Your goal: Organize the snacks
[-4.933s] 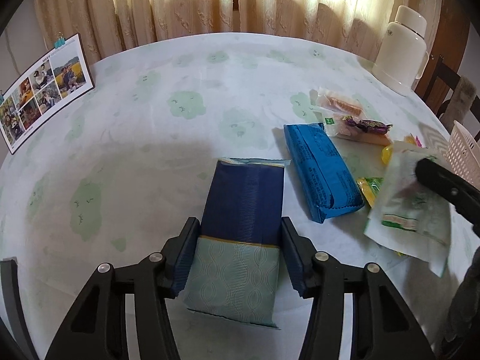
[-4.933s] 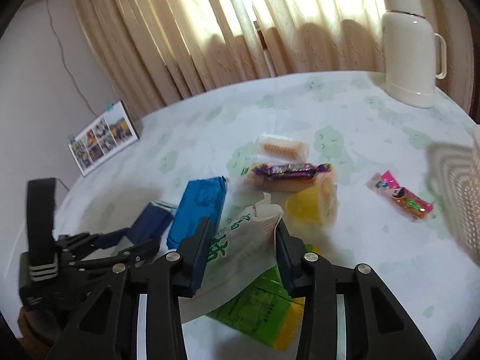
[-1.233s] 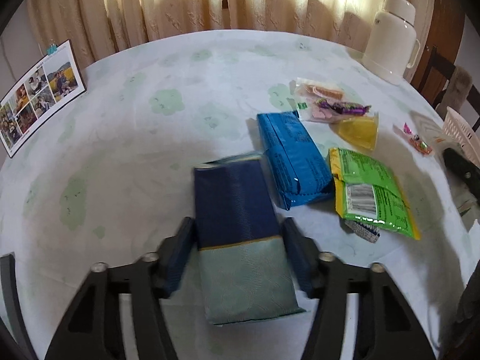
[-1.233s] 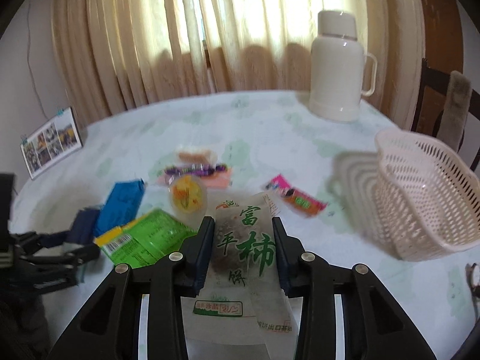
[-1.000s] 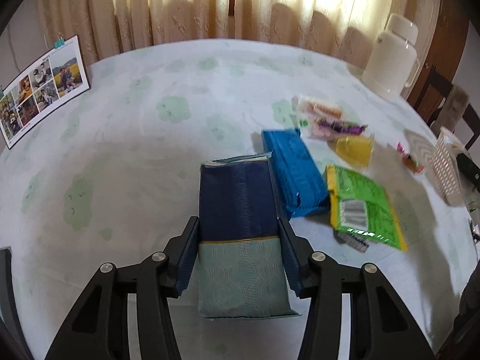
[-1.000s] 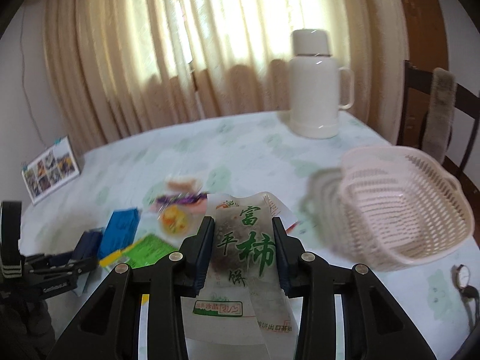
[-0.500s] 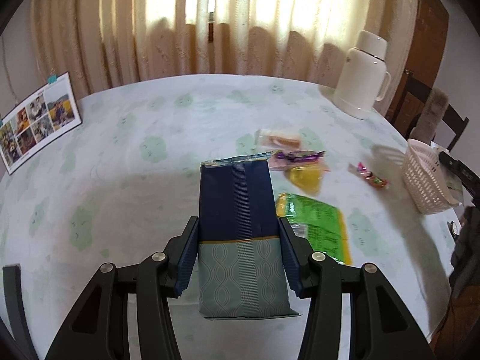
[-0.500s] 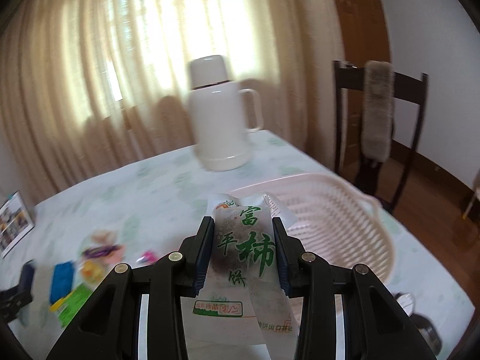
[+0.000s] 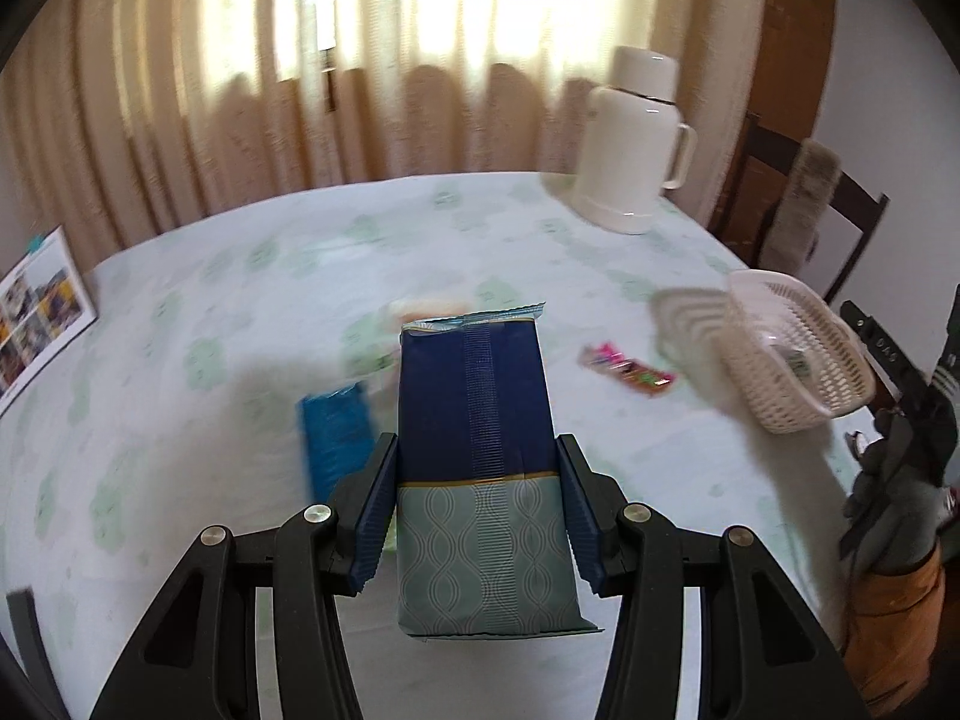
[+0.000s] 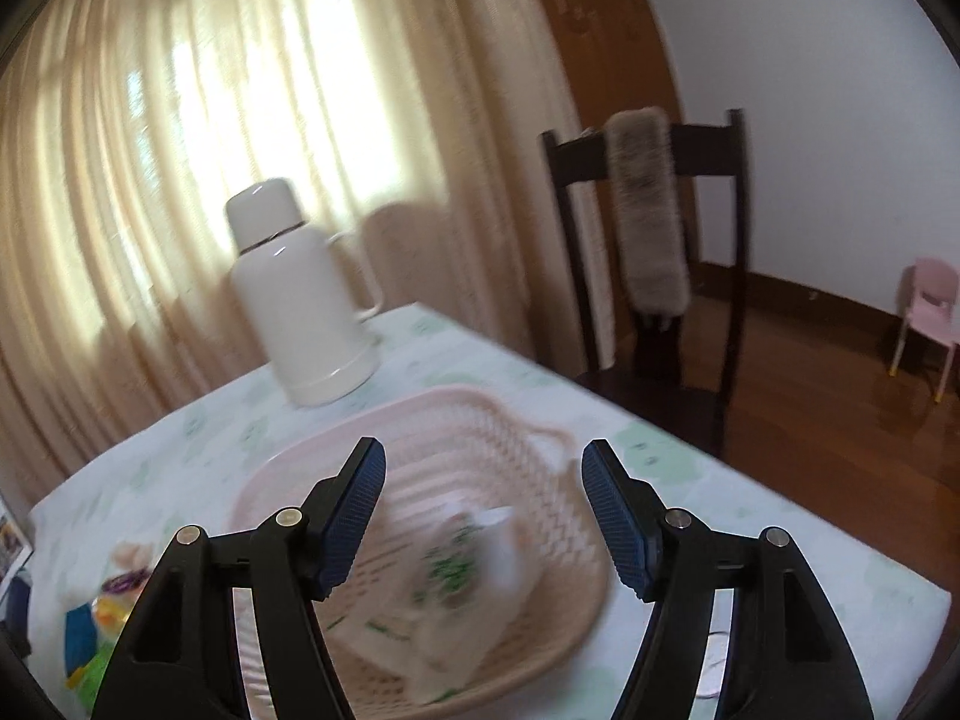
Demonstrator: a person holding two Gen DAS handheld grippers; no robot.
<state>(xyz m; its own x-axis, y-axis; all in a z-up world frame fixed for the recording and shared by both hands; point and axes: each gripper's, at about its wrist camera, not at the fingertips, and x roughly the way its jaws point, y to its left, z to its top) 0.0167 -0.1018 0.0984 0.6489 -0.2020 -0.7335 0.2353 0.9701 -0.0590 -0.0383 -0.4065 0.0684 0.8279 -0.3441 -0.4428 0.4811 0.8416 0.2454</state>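
Left gripper (image 9: pixel 477 516) clamps one navy packet (image 9: pixel 477 420) between its two pads, lifted clear of the table (image 9: pixel 240 276). On the cloth in this view lie one blue pack (image 9: pixel 333 438), one pink candy (image 9: pixel 627 369) and a blurred snack behind the packet. One basket (image 9: pixel 798 354) sits at the right edge, one flask (image 9: pixel 633 141) beyond.

Right gripper (image 10: pixel 483 519), in its own view, has just been opening its jaws; they stand wide, nothing between them, above the basket (image 10: pixel 336 456). One white bag (image 10: pixel 456 594) with green print lies inside, blurred. One flask (image 10: pixel 297 300) and one chair (image 10: pixel 654 276) stand behind.
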